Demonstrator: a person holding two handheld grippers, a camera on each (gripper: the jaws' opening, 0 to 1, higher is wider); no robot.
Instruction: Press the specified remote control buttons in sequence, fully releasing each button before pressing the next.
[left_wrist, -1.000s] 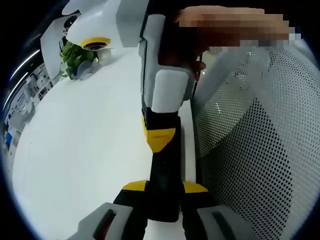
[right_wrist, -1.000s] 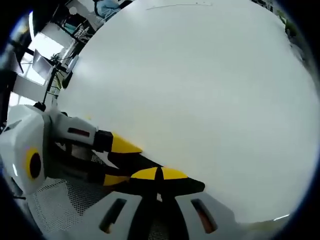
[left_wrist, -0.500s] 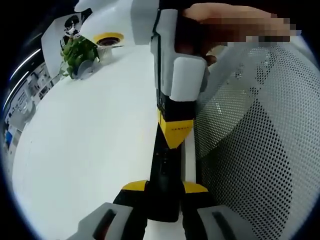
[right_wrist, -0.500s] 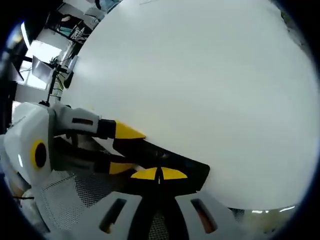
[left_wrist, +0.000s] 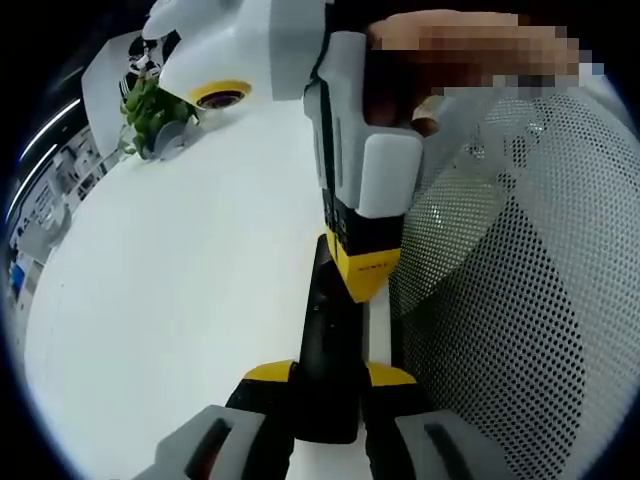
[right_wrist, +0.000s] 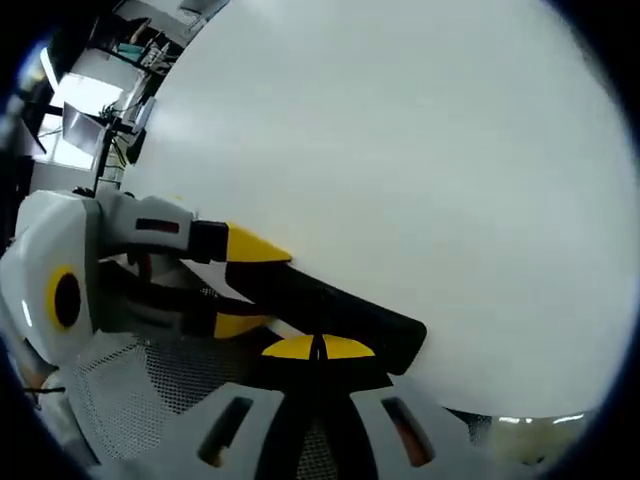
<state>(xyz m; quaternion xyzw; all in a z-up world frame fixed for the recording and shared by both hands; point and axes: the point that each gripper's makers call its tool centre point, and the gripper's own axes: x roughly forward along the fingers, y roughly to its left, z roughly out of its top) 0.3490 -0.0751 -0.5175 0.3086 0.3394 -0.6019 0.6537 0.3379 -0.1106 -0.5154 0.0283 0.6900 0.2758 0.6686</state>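
A black remote control lies lengthwise between the yellow-tipped jaws of my left gripper, which is shut on its near end. My right gripper comes down from above, held by a hand, and its shut yellow tip rests on the remote's top face. In the right gripper view my right gripper is shut, with its tips on the remote. The left gripper holds the remote from the left. Which button is under the tip is hidden.
A white perforated mesh basket stands close to the right of the remote, and its mesh shows below the left gripper. The white table stretches to the left. A small green plant sits at its far edge.
The right gripper has shifted rightward and closer along the remote in the left gripper view. More of the remote's far end now shows past its tips. The left gripper's hold is unchanged.
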